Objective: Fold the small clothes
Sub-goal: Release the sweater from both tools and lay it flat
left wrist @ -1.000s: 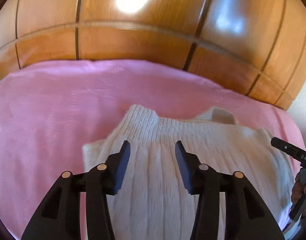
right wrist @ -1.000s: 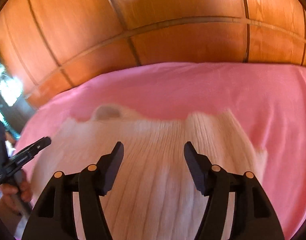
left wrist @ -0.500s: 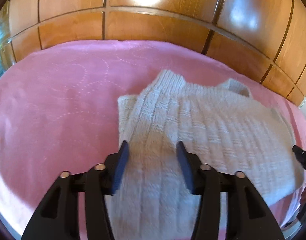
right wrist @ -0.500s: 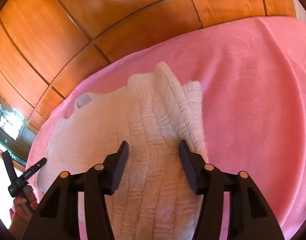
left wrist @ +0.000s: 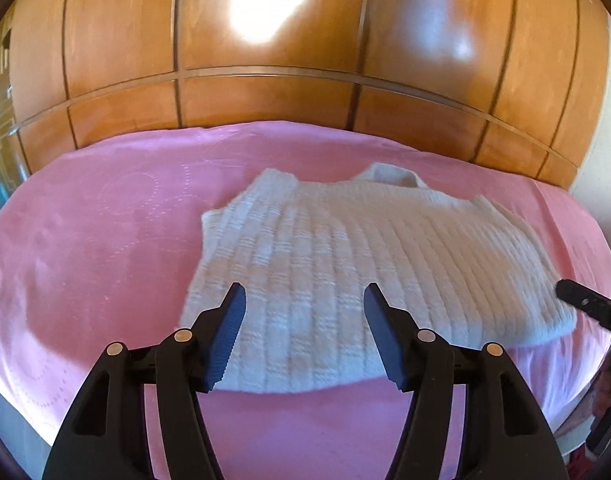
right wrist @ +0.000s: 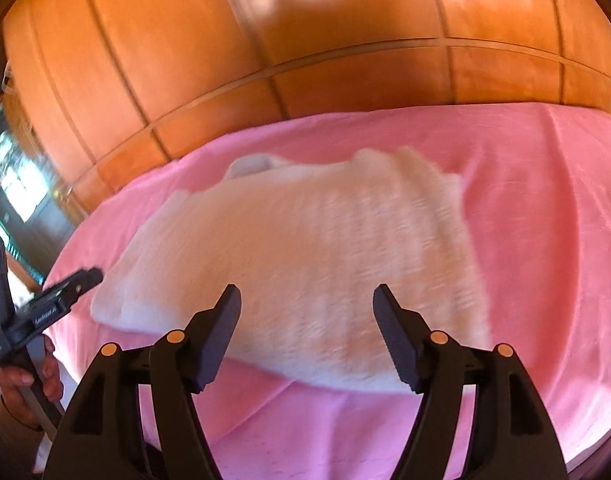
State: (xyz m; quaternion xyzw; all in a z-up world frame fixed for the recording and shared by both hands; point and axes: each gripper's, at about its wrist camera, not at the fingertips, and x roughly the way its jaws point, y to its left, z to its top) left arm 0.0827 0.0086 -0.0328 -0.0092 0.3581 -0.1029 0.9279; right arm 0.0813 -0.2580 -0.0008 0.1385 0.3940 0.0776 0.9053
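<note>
Now the white knit sweater (left wrist: pixel 369 264) lies flat on the pink bed cover (left wrist: pixel 89 248), with its neck at the far side, toward the wooden wall (left wrist: pixel 265 100). Its sleeves look tucked in already, so it seems partly folded — one more fold is likely to come.

Both grippers hang above the near edge of the sweater and touch nothing. The left gripper (left wrist: pixel 303 330) has its jaws spread and opening wider, with only air between them. The right gripper (right wrist: pixel 306 330) is the same — jaws opening, nothing pinched.

I think this is the pause between folds. The next move calls for each gripper to go down to a near corner of the sweater, one on the left and one on the right, and pinch the whole thick layer. Then both should lift together and carry the near edge over to the far edge, so the fold stays straight. The knit is soft and floppy, so a thin pinch could slip.
</note>
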